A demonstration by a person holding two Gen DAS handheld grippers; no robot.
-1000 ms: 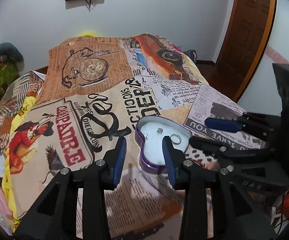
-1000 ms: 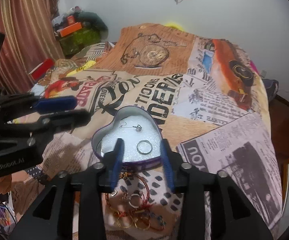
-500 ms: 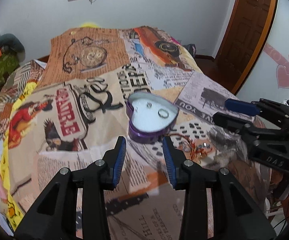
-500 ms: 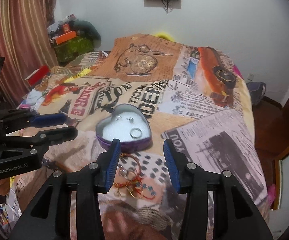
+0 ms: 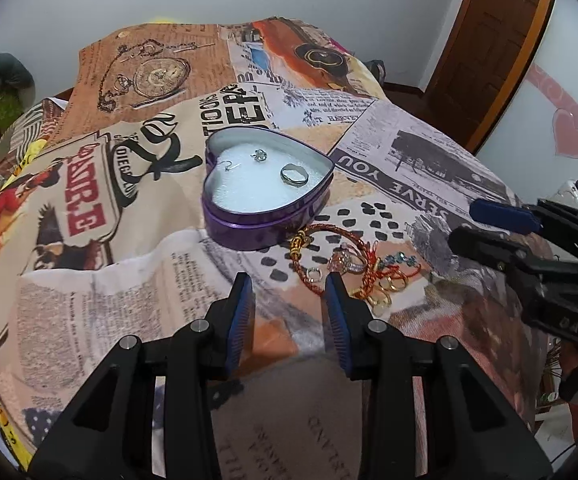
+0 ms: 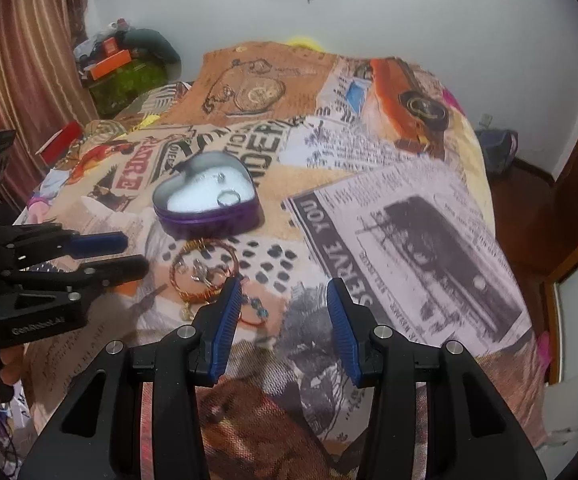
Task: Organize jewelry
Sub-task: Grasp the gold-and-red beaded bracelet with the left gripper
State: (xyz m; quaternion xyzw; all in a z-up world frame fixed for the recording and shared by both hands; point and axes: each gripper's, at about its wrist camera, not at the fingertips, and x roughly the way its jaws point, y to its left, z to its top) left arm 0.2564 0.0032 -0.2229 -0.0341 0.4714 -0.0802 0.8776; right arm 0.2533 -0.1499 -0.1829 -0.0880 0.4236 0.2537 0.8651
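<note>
A purple heart-shaped tin (image 5: 249,232) (image 6: 209,222) sits open on the printed bedspread. On its white lining lie a silver ring (image 5: 293,175) (image 6: 229,198) and an earring (image 5: 259,155). A tangle of jewelry (image 5: 353,264) (image 6: 205,272), with a red-gold cord bracelet, rings and blue stones, lies just in front of the tin. My left gripper (image 5: 288,288) is open and empty, just in front of the tangle. My right gripper (image 6: 284,292) is open and empty, right of the tangle.
The printed bedspread (image 5: 89,280) covers the whole bed. A wooden door (image 5: 489,40) stands at the right. A curtain (image 6: 17,60) and a cluttered shelf (image 6: 121,64) are at the left. The bed edge drops off at the right (image 6: 529,320).
Both grippers have pulled back from the tin toward the near edge of the bed. The jewelry tangle in front of the tin is now in full view. Both stay open.
</note>
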